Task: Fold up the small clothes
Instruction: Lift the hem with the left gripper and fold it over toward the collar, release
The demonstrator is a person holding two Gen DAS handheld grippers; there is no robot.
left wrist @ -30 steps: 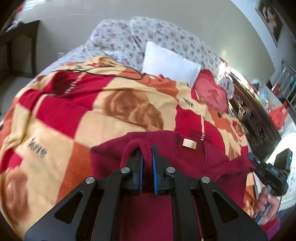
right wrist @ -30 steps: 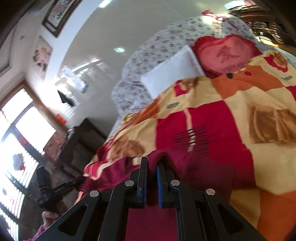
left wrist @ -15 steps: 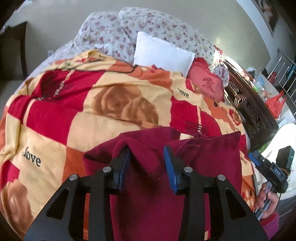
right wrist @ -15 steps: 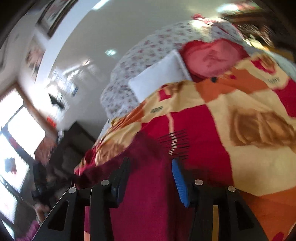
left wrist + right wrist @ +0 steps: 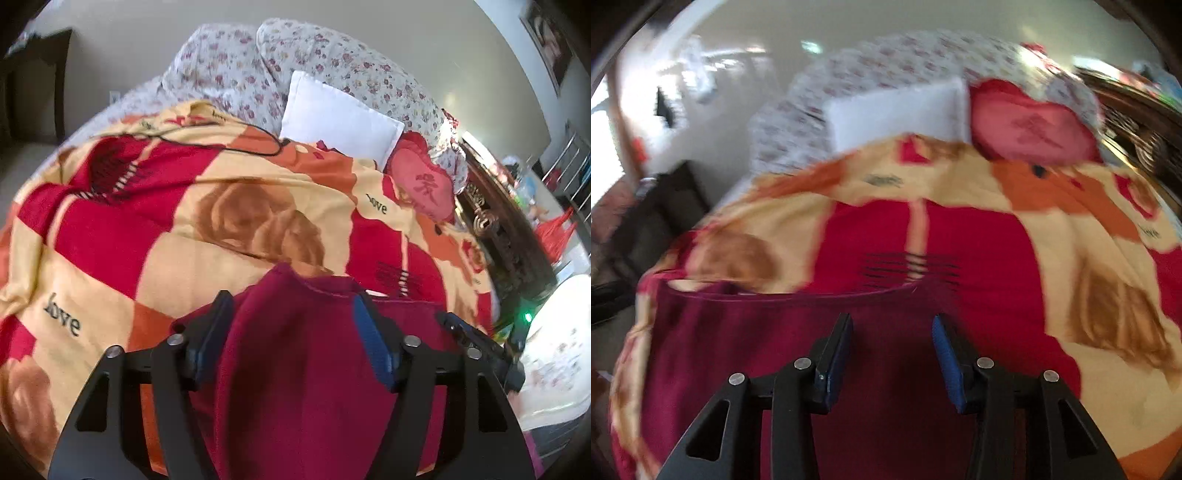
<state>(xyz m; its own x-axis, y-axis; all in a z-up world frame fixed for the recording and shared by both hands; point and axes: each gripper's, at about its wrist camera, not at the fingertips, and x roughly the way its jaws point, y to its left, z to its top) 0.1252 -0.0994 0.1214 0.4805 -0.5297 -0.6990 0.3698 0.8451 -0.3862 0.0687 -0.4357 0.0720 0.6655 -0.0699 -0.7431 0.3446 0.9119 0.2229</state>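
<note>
A dark red garment (image 5: 295,354) lies on the patterned blanket (image 5: 155,236) at the near edge of the bed. In the left wrist view my left gripper (image 5: 291,314) is open, its jaws wide apart over a raised fold of the garment, not gripping it. In the right wrist view the garment (image 5: 746,332) lies flat with a straight far edge. My right gripper (image 5: 892,325) is open above it and holds nothing. The right gripper's body (image 5: 480,343) shows at the right of the left wrist view.
A white pillow (image 5: 340,122), a red heart cushion (image 5: 424,184) and floral pillows (image 5: 280,59) lie at the head of the bed. A black cable (image 5: 221,147) crosses the blanket. A dark carved dresser (image 5: 509,236) stands right of the bed, dark furniture (image 5: 653,221) to the left.
Both grippers were shut on the garment a second ago and have opened, letting it drop onto the blanket. The garment now lies folded over and both grippers have pulled back slightly.
</note>
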